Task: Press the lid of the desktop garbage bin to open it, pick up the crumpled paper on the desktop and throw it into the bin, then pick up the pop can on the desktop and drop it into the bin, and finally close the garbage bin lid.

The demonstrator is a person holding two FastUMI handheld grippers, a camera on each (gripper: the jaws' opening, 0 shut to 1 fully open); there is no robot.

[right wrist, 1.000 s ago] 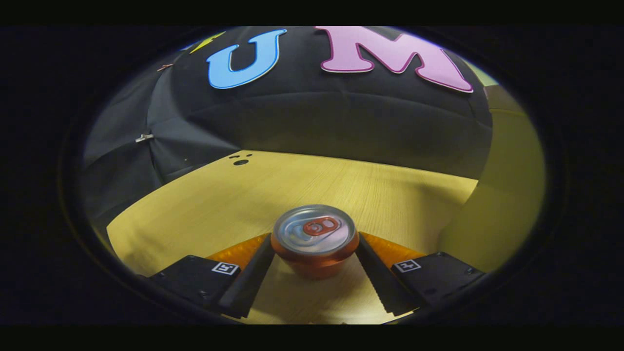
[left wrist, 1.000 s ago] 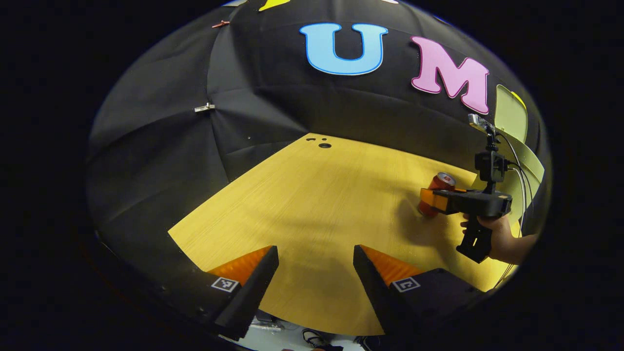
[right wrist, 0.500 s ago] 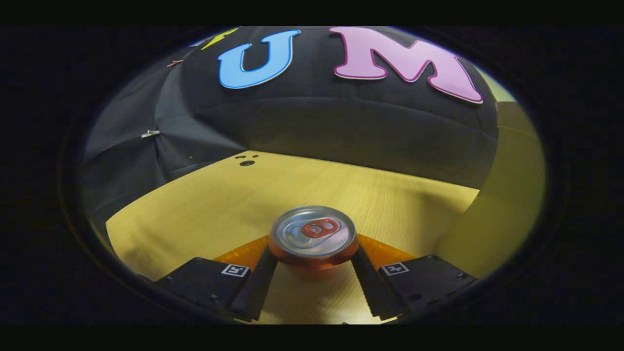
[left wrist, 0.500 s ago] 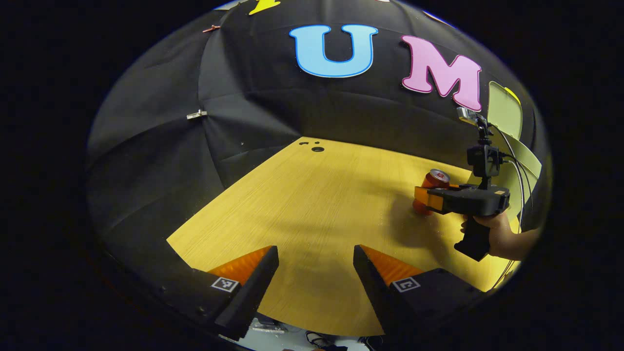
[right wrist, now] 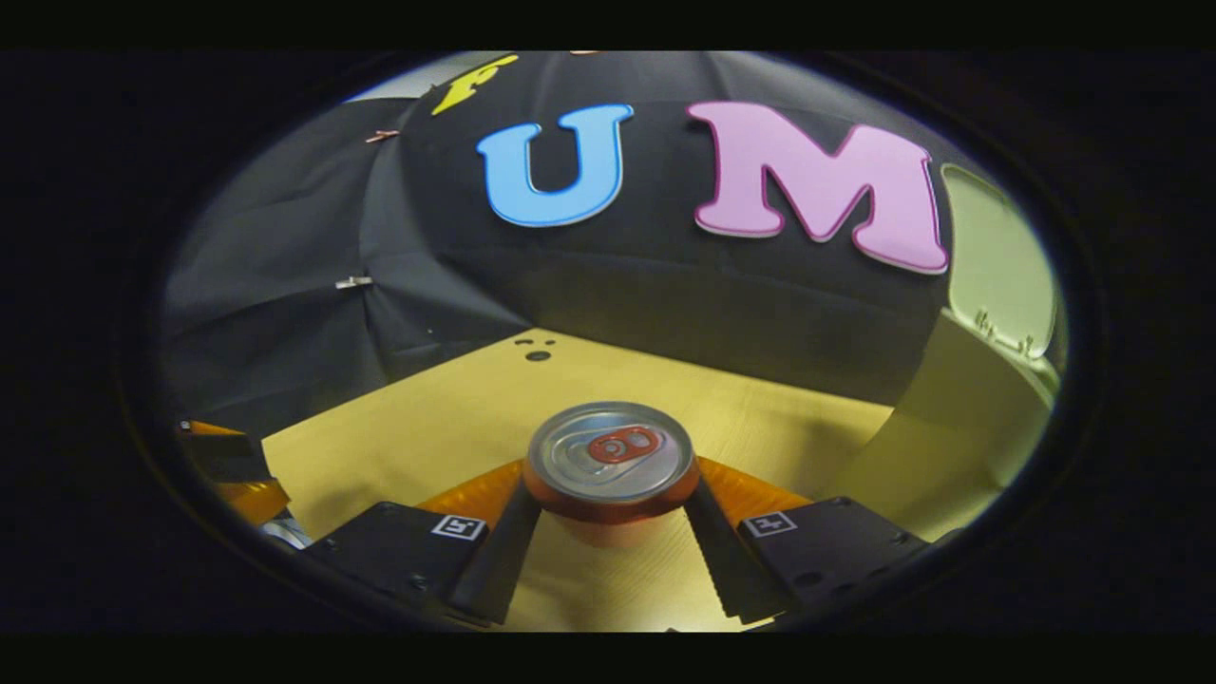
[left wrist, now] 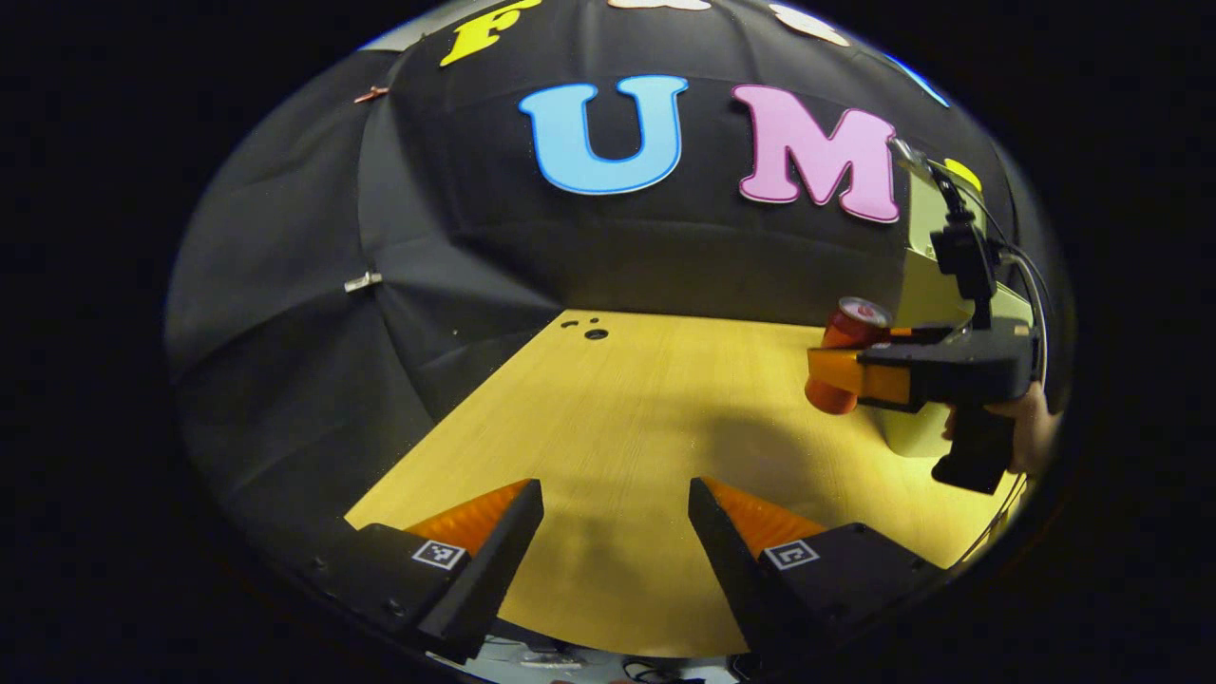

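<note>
My right gripper [right wrist: 613, 518] is shut on a red pop can [right wrist: 613, 454], one finger pressing each side below its silver top. In the left gripper view the pop can [left wrist: 852, 328] hangs above the yellow table [left wrist: 617, 418], held by the right gripper [left wrist: 828, 369] with a hand [left wrist: 1031, 427] on its handle. The pale green bin [right wrist: 950, 423] stands just right of the can, its lid [right wrist: 997, 256] raised. My left gripper [left wrist: 616, 532] is open over the table's near edge with nothing between its fingers. Behind the right gripper in that view, the bin [left wrist: 914, 285] stands at the far right.
Black cloth walls close the table at the back and left. Small dark holes [left wrist: 596, 333] mark the tabletop's back edge. The left gripper [right wrist: 228, 465] appears at the far left of the right gripper view.
The right gripper closed tighter on the can and lifted it off the table, up beside the bin. The left gripper stayed open and tilted its view slightly.
</note>
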